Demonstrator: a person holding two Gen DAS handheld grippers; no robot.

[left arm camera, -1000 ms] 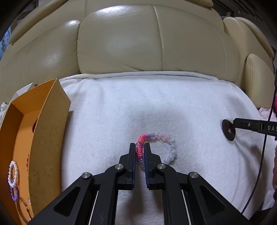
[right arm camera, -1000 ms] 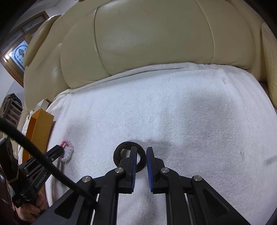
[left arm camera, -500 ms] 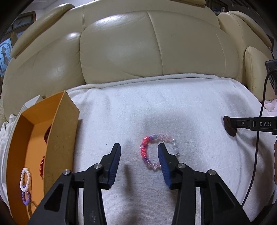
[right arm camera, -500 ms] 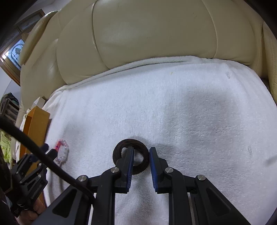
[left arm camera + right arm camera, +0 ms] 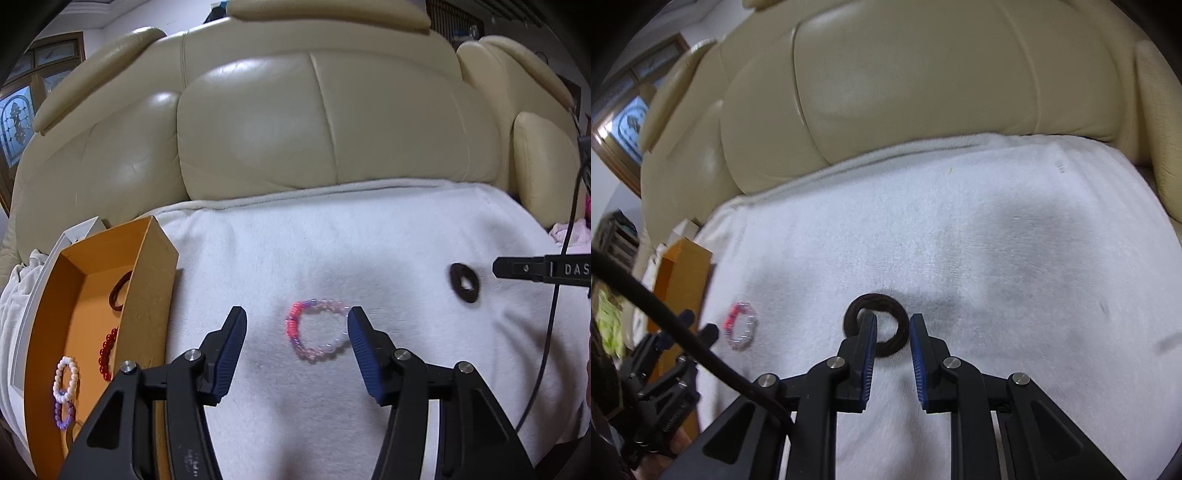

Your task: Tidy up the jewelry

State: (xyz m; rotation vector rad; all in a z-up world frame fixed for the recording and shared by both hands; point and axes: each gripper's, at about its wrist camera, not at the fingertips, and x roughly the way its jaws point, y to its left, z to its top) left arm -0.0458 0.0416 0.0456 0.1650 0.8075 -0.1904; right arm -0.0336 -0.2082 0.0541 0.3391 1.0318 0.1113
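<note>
the beaded bracelet has been released onto the towel; the left hand-held gripper is opening, while the right hand-held gripper, barely parted, straddles the dark ring's rim and may miss it.

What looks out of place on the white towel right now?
Two pieces lie loose outside the orange box: the pink beaded bracelet between the opening left gripper fingers, and the dark ring at the right gripper.

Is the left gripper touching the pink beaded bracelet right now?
Apart. In the left wrist view the left gripper has its jaws opening, and the pink beaded bracelet lies flat on the white towel between them, towel showing beside the left pad.
</note>
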